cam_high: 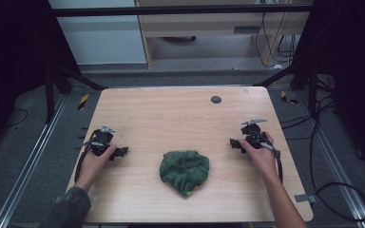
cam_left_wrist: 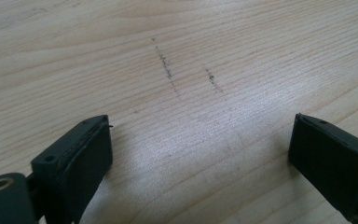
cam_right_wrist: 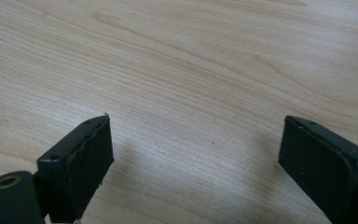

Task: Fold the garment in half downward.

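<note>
A person's 2 hands rest on a pale wooden tabletop (cam_high: 171,114), each holding a set of black tongs, with a crumpled dark green cloth (cam_high: 184,171) lying between them near the front edge. Left of the cloth, well apart from it, the left tongs (cam_high: 121,152) sit low over the wood, tips turned toward the cloth; in the left gripper view these tongs (cam_left_wrist: 200,154) stand wide open with nothing but bare wood between the jaws, and 2 faint dark scuff lines (cam_left_wrist: 168,70) mark the grain beyond them. The cloth itself sits in a rounded heap, touched by neither set of tongs. Right of the cloth, also well apart from it, the right tongs (cam_high: 235,144) point inward toward it; in the right gripper view these tongs (cam_right_wrist: 196,149) are likewise spread wide and hold nothing, with plain wood between the jaws. Beyond the cloth, toward the tabletop's far edge, lies a small dark round disc (cam_high: 216,99).
</note>
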